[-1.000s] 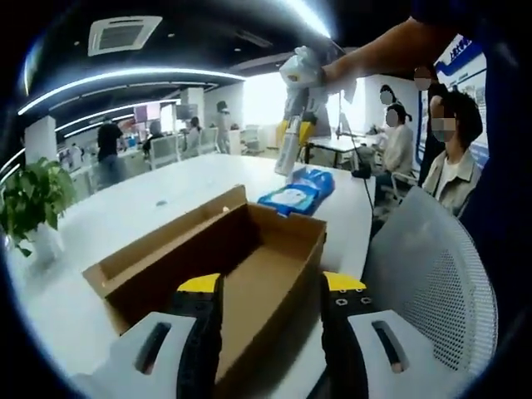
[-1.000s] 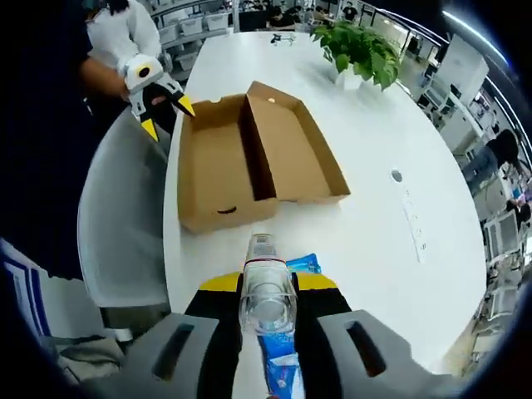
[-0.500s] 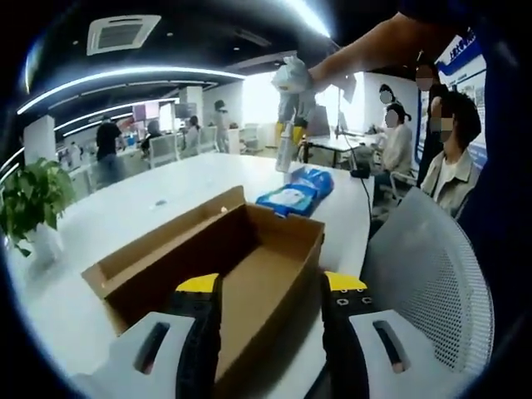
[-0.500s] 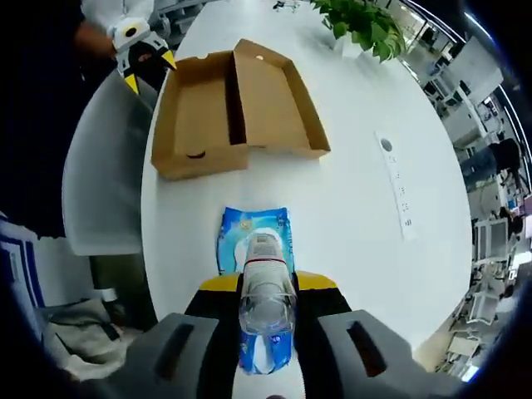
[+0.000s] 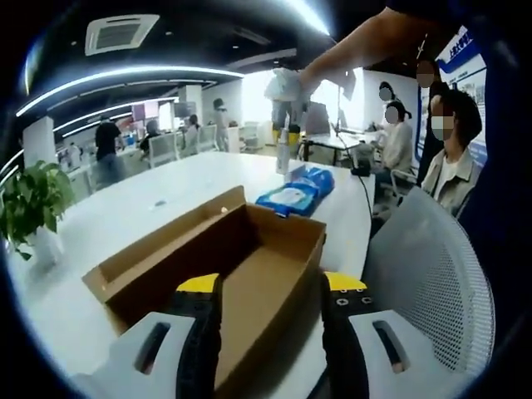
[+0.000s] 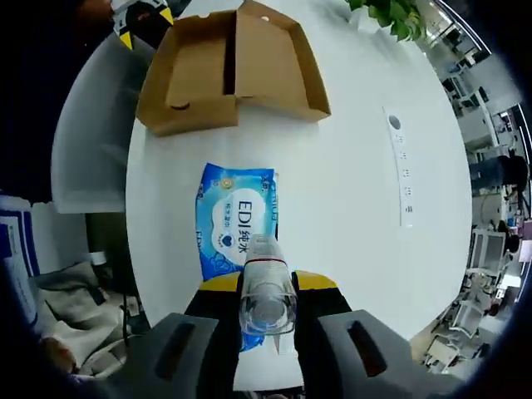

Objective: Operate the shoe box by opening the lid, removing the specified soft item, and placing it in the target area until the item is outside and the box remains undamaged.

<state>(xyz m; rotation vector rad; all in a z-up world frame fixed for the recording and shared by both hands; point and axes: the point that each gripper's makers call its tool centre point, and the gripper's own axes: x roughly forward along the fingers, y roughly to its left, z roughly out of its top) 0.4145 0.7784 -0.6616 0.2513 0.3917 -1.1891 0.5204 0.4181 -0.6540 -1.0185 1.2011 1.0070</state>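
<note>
Right gripper view looks straight down on a white table (image 6: 349,166), and the right gripper (image 6: 268,291) rises from the bottom centre of the frame with its yellow-tipped jaws clamped on a clear plastic bottle (image 6: 266,287), cap end pointing up the frame. Just beyond the bottle, lower centre, a blue pack of wipes (image 6: 237,218) lies flat on the table — outside the box, printed side up. Near the top centre sits the open cardboard shoe box (image 6: 229,71), lid folded back beside the tray, both showing bare brown insides. At the top left edge the left gripper (image 6: 143,18) shows next to the box's corner, its yellow tips apart. A grey power strip (image 6: 401,170) lies along the right side of the table, and green leaves of a plant (image 6: 399,12) show at the top right.

Left gripper view has the left gripper (image 5: 270,332) at the bottom centre, jaws apart with the near corner of the shoe box (image 5: 216,262) between them, though whether they touch it I cannot tell. Past the box, right of centre, the wipes (image 5: 298,191) lie on the table (image 5: 125,208). Above them, at upper centre, the right gripper (image 5: 285,125) hangs from the person's arm — the bottle (image 5: 283,150) points down in it. A potted plant (image 5: 32,204) stands at the left edge, a mesh chair back (image 5: 424,266) fills the lower right, and seated people show at the upper right.
</note>
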